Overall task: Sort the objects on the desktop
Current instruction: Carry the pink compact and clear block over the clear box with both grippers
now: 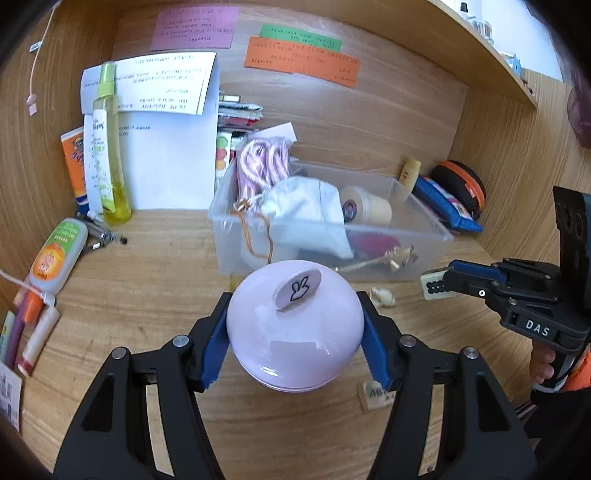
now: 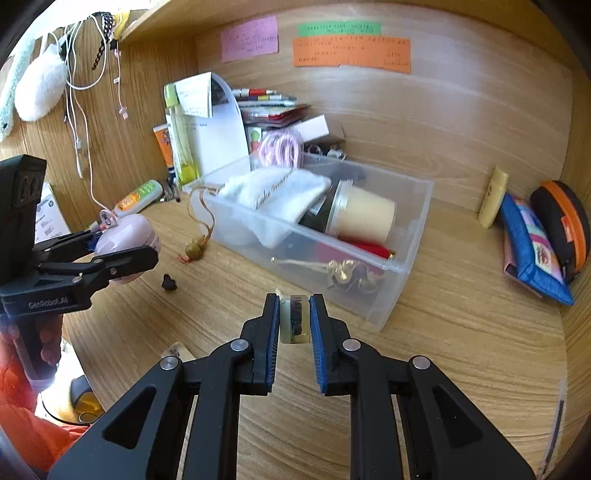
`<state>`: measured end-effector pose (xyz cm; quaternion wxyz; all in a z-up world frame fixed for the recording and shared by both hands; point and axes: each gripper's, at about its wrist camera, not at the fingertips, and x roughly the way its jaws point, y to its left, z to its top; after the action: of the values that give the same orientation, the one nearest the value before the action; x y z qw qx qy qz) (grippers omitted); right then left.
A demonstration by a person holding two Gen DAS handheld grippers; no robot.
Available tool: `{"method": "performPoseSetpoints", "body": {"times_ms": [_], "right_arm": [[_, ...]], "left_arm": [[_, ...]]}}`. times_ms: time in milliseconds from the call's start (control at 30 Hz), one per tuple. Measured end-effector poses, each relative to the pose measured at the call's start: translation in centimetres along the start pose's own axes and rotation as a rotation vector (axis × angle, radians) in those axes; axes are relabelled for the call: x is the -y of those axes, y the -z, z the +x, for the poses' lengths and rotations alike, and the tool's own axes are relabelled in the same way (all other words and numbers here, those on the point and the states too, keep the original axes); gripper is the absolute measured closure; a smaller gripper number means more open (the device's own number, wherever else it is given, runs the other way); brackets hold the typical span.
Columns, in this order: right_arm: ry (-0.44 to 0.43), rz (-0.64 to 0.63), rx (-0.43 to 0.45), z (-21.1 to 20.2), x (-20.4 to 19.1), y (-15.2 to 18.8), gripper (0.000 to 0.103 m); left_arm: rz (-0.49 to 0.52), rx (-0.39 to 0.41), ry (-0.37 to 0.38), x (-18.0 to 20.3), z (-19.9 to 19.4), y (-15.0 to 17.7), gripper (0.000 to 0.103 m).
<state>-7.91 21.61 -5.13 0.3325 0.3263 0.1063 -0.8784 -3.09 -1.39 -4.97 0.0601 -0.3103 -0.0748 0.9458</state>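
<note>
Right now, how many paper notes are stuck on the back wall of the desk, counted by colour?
Pink note: 1
Green note: 1
Orange note: 1
Total: 3

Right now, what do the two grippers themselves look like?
Both are black, angular linkage frames with silver pivot pins and blue ribbed pads. The right gripper is marked "DAS"; the left gripper reads "GenRobot.AI". An orange sleeve shows behind it.
</note>
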Motion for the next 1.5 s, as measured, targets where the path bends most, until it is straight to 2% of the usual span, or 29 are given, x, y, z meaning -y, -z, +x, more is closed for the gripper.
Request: {"method": "performPoseSetpoints", "body": {"times_ms": [433,800,1100,1500], "right_arm": [[0.024,0.033,0.088,-1.9,1.2,-3.0,0.088],[0.024,0.053,0.087,-0.6,3.1,-4.8,0.088],[0.009,0.075,0.053,1.9,5.2,-5.4,0.088],[-0.034,0.091,0.018,4.9,6.5,-5.2,0.088]], "left_arm": [[0.024,0.033,0.069,-0.1,1.7,-5.2,0.040],[0.077,0.029,0.148,2.5,4.8,-8.9,0.040],[0.114,-0.018,0.180,4.3,8.2,-9.8,0.040],[0.125,-0.092,0.132,5.4,12.2,-9.1,0.040]]}}
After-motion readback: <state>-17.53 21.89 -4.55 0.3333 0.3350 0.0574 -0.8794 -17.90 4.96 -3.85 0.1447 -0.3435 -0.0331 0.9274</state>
